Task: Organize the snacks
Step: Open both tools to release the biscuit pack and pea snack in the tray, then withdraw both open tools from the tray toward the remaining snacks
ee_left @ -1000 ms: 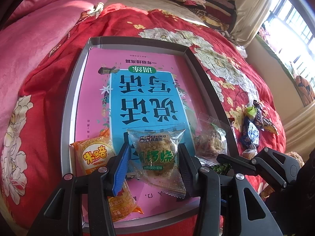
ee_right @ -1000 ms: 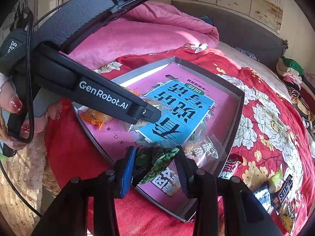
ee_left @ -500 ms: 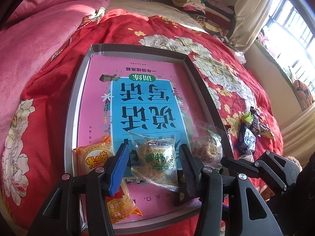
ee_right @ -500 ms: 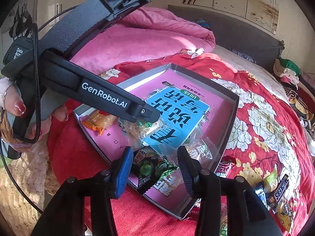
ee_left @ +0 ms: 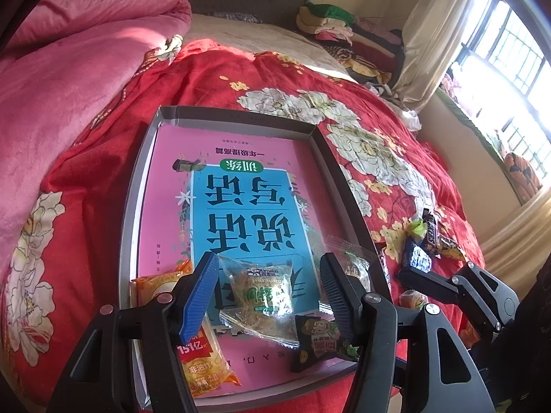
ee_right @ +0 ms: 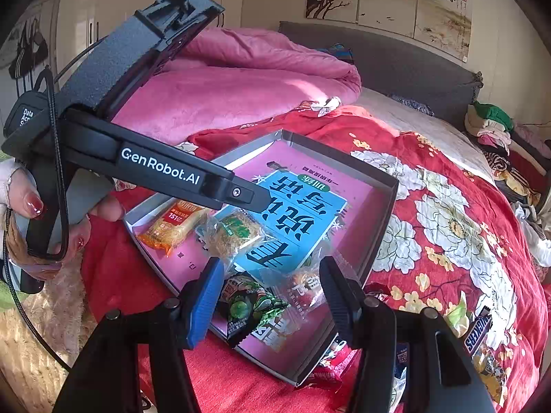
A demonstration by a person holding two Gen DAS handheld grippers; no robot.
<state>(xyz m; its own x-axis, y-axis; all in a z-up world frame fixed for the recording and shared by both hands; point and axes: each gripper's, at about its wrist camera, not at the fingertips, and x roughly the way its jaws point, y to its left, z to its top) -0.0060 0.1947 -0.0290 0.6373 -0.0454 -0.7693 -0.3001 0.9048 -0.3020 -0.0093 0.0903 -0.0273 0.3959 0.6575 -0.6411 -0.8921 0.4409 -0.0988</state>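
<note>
Bed [ee_left: 120, 179], red flowered cover, fills the view; pink quilt [ee_left: 75, 69] heaped at 10 o'clock, folded clothes [ee_left: 330, 24] at 1 o'clock by the headboard.

Grey box lid [ee_left: 136, 186] lies flat on the bed centre, serving as the tray; a pink and blue book cover [ee_left: 241, 186] lines its floor.

Snacks inside the tray, all along its near edge: orange noodle pack [ee_left: 203, 361] at 7 o'clock, clear cake packet [ee_left: 265, 292] at 6 o'clock, dark green pea packet [ee_right: 248, 306] and a clear wrapped sweet [ee_right: 303, 285] at 5 o'clock. Loose chocolate bars [ee_left: 430, 237] are on the cover at 3 o'clock, outside the tray, not yet sorted.

Left tongs [ee_left: 268, 292]: jaws have just been opening, about half spread, the cake packet lying between them untouched. Right tongs [ee_right: 272, 292]: jaws likewise just opening, about half spread, pea packet and sweet below them, nothing gripped. A hand [ee_right: 20, 206] with red nails holds the left tool.

Handling, as judgement: all packets light, crinkly, slick film, puffed with air; the cake crumbles if squeezed. Best taken across the flat crimped seam or the narrow width, gentle closure. The chocolate bars are stiffer; grip them mid-length across the short side.
</note>
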